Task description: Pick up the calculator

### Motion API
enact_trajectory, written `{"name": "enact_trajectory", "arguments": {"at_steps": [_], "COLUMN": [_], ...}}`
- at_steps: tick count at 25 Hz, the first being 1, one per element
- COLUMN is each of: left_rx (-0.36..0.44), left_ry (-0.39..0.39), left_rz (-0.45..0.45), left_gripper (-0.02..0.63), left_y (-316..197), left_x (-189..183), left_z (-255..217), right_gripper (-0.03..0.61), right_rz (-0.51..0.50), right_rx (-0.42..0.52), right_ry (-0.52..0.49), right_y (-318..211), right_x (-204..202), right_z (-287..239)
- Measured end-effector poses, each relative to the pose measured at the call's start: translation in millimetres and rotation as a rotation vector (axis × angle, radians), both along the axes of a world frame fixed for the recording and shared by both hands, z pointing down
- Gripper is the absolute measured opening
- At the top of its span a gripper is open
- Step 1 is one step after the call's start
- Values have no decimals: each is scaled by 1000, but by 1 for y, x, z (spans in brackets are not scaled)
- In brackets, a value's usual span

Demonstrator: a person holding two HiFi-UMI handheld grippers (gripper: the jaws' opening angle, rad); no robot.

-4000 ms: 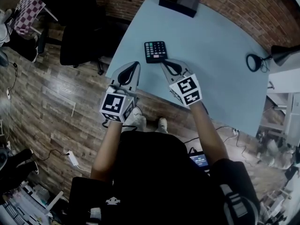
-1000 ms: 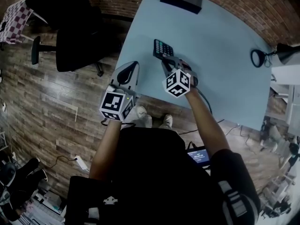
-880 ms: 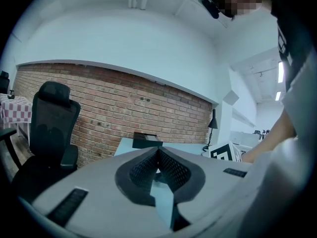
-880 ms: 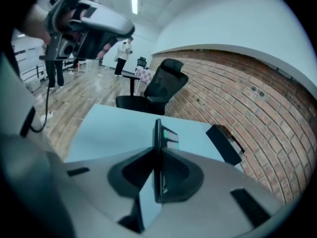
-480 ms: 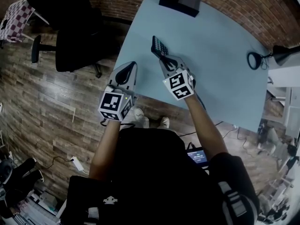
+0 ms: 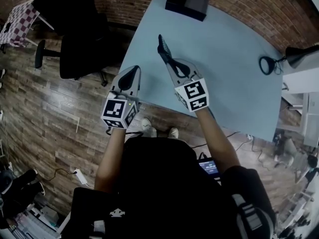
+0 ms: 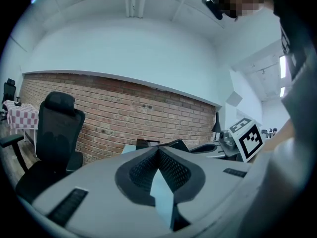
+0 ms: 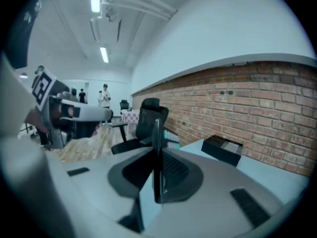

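Pinching the calculator [image 6: 162,46] edge-on w/ right gripper [image 6: 171,62], upper centre of head view, apparently clear of the blue table [image 6: 224,59]. Standing w/ long axis straight on from the jaws, toward top of frame. Holding left gripper [image 6: 133,70] lower left of it, near but apart, jaws pressed together on nothing. Prob. enough to carry w/ right gripper only.

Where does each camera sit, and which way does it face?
Head view: on the head, facing steeply down at the table; both forearms show.
Left gripper view: on the left gripper, facing the brick wall; its shut jaws show.
Right gripper view: on the right gripper, facing the brick wall; jaws clamp the calculator.
Shared: black box, all three.
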State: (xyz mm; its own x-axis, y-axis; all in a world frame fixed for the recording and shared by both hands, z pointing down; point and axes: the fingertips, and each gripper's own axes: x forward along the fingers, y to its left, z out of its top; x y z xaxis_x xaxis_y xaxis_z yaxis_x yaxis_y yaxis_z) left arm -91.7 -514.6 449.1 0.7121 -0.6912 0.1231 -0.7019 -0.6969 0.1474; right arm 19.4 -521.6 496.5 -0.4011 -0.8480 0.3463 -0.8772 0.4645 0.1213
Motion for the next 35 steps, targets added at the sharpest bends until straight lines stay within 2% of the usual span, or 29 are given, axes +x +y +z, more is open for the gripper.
{"name": "enact_trajectory", "arguments": {"at_steps": [5,16,24,35], "left_rx": [26,60,104,152], "left_ry": [4,-13,-14,-19], "left_rz": [0,3,-38,-101], "left_gripper": [3,3,3,3], "left_y": [12,50,74,103], "left_x": [12,42,56,68], "left_z": [-10,-28,-45,-58], "right_gripper": [49,48,48,48], "right_rz": [9,-18,-46,-122], "right_rx": [63,127,158,172], "right_ry": [-53,-114,-173,-202], "right_y": [14,54,75,98], "right_x": [8,27,38,43], "right_z": [-29,-69,-89,-96]}}
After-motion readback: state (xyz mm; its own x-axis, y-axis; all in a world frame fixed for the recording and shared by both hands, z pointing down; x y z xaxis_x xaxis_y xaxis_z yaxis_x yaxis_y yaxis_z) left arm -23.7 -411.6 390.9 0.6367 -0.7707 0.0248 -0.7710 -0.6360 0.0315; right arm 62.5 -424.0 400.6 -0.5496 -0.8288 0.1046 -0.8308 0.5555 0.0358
